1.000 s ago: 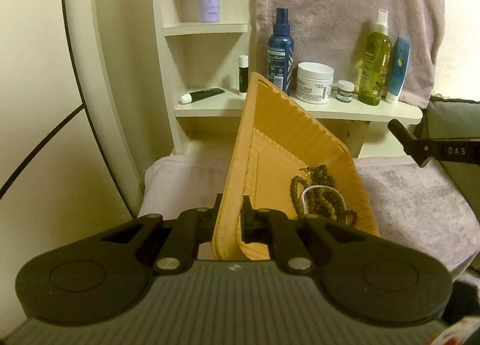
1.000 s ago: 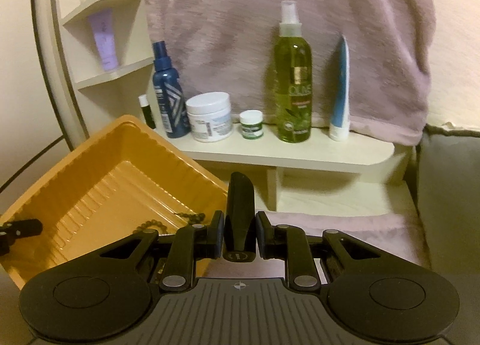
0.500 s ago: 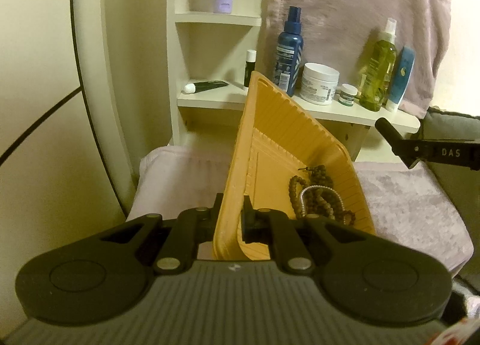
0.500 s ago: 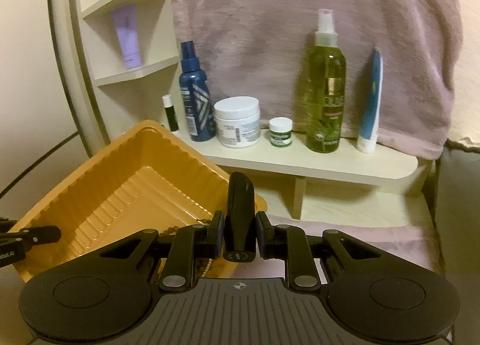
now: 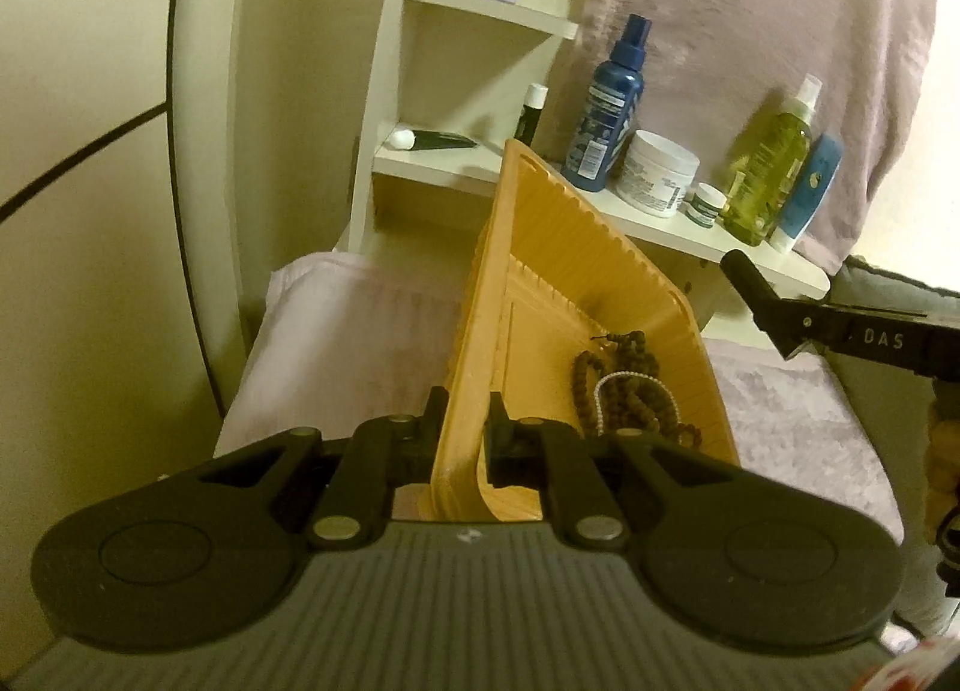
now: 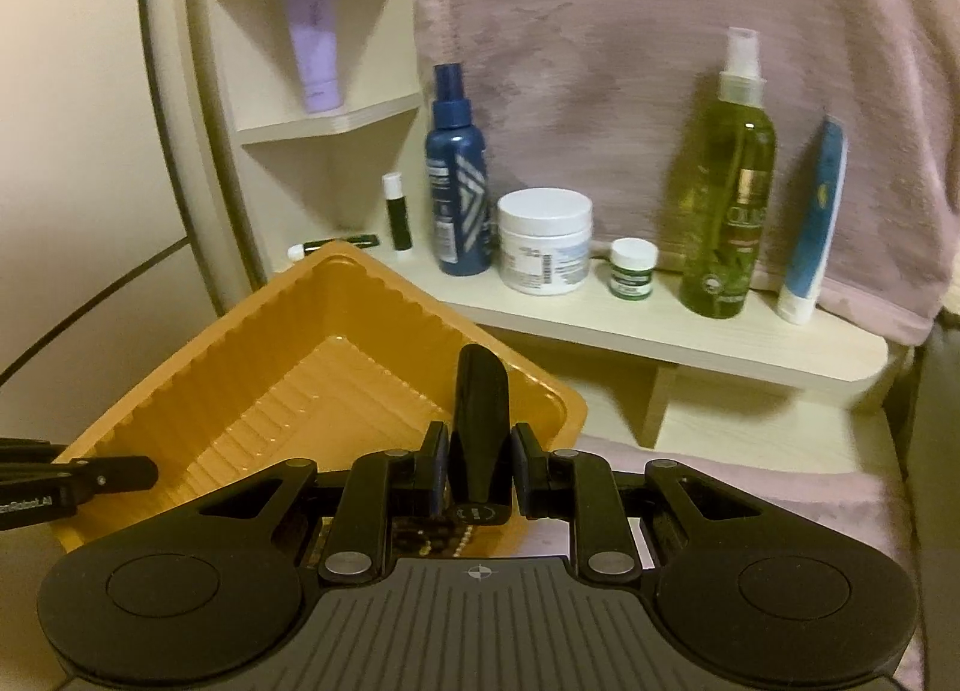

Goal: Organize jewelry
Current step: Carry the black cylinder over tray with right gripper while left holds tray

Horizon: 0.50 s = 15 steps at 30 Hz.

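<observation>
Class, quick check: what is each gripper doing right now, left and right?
Left gripper: closed on the wall of the orange tray.
Right gripper: closed on a black clip-like object.

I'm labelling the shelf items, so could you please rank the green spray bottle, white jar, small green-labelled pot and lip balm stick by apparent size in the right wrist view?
1. Green spray bottle
2. White jar
3. Lip balm stick and small green-labelled pot: too alike to rank.
</observation>
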Each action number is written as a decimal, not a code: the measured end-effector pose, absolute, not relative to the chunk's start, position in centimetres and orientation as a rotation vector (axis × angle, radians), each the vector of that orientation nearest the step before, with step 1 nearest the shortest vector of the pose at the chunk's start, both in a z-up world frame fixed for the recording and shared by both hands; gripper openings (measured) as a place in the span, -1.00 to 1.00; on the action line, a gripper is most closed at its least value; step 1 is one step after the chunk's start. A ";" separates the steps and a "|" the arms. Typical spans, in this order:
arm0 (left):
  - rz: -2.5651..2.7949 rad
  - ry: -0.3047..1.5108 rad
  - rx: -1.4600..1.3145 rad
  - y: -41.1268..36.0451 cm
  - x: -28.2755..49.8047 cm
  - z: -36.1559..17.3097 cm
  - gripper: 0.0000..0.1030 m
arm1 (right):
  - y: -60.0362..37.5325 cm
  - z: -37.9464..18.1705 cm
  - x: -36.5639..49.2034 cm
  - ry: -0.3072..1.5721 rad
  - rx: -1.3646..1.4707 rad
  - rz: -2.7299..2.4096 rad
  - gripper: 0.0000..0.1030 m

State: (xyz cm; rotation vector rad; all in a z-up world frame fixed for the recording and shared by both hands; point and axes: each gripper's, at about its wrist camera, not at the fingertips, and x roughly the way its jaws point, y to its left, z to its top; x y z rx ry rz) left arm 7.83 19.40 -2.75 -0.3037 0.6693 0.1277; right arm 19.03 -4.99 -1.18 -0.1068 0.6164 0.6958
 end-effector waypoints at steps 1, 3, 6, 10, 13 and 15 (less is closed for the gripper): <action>0.128 0.670 -0.311 19.5 7.8 -2.9 -0.81 | -4.8 -1.2 19.0 0.617 -0.109 0.699 -0.57; 0.130 0.673 -0.330 19.9 7.6 -3.2 -0.81 | -4.3 -1.2 18.9 0.619 -0.115 0.707 -0.57; 0.133 0.675 -0.369 20.5 7.3 -3.8 -0.81 | -3.5 -1.3 18.7 0.623 -0.128 0.721 -0.57; 0.137 0.682 -0.417 21.2 7.0 -4.6 -0.80 | -2.6 -1.7 18.7 0.637 -0.140 0.739 -0.57; 0.140 0.688 -0.443 21.7 6.9 -5.1 -0.79 | -1.8 -2.0 18.6 0.649 -0.150 0.753 -0.57; 0.143 0.694 -0.471 22.1 6.9 -5.5 -0.80 | -1.5 -2.3 18.5 0.656 -0.154 0.758 -0.57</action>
